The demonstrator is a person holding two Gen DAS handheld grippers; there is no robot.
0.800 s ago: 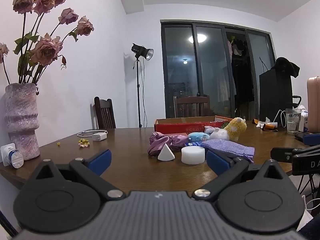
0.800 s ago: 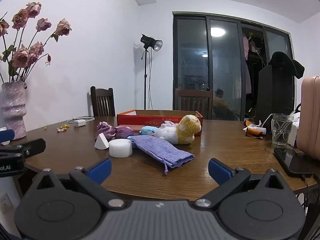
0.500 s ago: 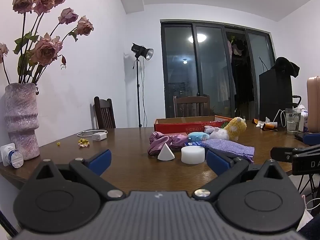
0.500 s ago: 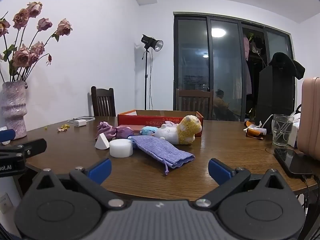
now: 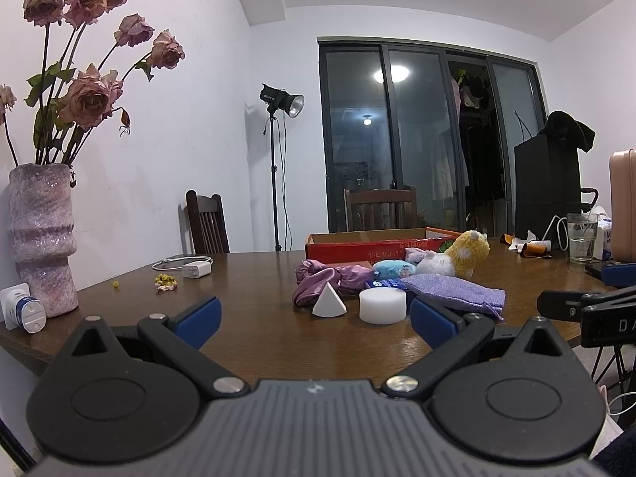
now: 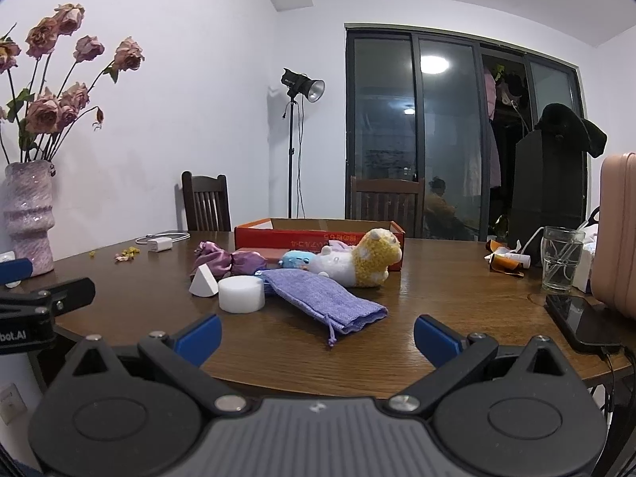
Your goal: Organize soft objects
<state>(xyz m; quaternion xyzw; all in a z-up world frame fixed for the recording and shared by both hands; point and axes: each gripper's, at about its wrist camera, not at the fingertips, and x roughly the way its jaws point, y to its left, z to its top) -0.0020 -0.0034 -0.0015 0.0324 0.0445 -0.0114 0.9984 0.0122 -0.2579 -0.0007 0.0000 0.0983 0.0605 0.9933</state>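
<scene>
Soft things lie mid-table in front of a red cardboard box (image 5: 369,244) (image 6: 318,234): a white sponge cone (image 5: 329,299) (image 6: 203,281), a white round sponge (image 5: 382,306) (image 6: 241,294), a purple satin scrunchie (image 5: 318,278) (image 6: 226,261), a lilac drawstring pouch (image 5: 453,292) (image 6: 322,294), a small blue plush (image 5: 391,268) (image 6: 298,259) and a yellow-and-white plush (image 5: 457,258) (image 6: 361,264). My left gripper (image 5: 314,318) is open and empty at the near table edge. My right gripper (image 6: 316,338) is open and empty, short of the pouch.
A pink vase of dried roses (image 5: 39,234) and a plug (image 5: 24,308) stand at the left edge. A white charger (image 5: 194,268) lies far left. A glass (image 6: 562,258), a phone (image 6: 580,324) and a pink case (image 6: 616,234) are at right. Chairs stand behind the table.
</scene>
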